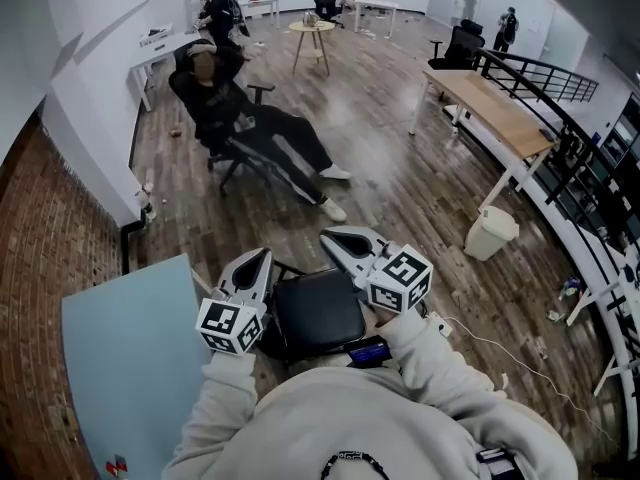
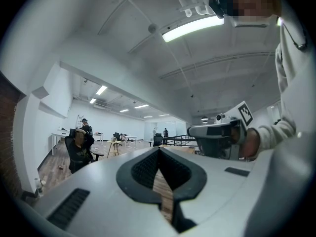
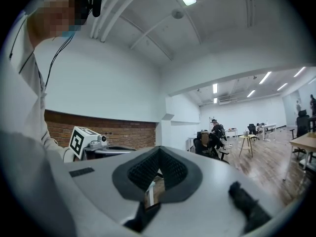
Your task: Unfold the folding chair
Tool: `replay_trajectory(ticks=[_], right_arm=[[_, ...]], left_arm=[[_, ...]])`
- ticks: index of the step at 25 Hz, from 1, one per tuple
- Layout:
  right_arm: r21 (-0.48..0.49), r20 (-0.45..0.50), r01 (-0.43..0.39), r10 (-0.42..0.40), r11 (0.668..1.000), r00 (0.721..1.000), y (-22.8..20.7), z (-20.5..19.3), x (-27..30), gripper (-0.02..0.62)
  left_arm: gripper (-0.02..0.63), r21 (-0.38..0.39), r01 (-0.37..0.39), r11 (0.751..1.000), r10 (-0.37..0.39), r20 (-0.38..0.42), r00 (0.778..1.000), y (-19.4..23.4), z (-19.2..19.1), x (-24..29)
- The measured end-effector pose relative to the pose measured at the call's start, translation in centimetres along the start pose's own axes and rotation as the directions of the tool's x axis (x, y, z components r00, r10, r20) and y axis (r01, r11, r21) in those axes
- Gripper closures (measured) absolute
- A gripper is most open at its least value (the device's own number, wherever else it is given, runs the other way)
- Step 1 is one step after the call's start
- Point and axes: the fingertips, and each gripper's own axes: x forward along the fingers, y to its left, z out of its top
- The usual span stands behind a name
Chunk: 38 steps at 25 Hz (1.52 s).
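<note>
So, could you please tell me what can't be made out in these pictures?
Black padded folding chair: head view, legs and hinges hidden beneath its own seat.
Pale blue flat panel: head view, cut off by the bottom edge.
Small floor litter at far right: head view, too small to identify.

The person is wearing a pale grey sweatshirt point(image 1: 380, 418) with long sleeves point(image 1: 432, 353) and a black cord point(image 1: 350, 457) at the neck. A thin black cable point(image 3: 55, 59) is hanging from the black head camera point(image 3: 92, 4). The grey left gripper point(image 1: 262, 255) and right gripper point(image 1: 330, 234) are each bearing a white, black-marked cube point(image 1: 401, 279).
</note>
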Motion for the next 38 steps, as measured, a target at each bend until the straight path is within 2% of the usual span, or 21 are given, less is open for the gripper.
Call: replay_trajectory(ticks=[7, 13, 22, 38], right_arm=[[-0.023, -0.012, 0.016, -0.016, 1.0, 1.0, -0.5, -0.5, 0.1, 0.591], [0.013, 0.021, -0.026, 0.025, 1.0, 0.999, -1.0, 0.5, 0.5, 0.591], [-0.021, -0.032, 0.063, -0.063, 0.998, 0.997, -1.8, -0.3, 1.2, 0.591], [-0.028, -0.02, 0.101, -0.102, 0.994, 0.995, -4.1, 1.1, 0.4, 0.591]], left_arm=[[0.598, 0.014, -0.013, 1.0, 0.013, 0.0, 1.0, 0.1, 0.4, 1.1], [0.599, 0.022, -0.019, 1.0, 0.019, -0.014, 1.0, -0.4, 0.5, 1.2], [0.6, 0.037, -0.029, 0.999, 0.028, 0.003, 1.0, 0.3, 1.6, 1.3], [0.598, 0.08, 0.017, 0.997, -0.019, 0.017, 1.0, -0.6, 3.2, 4.0]])
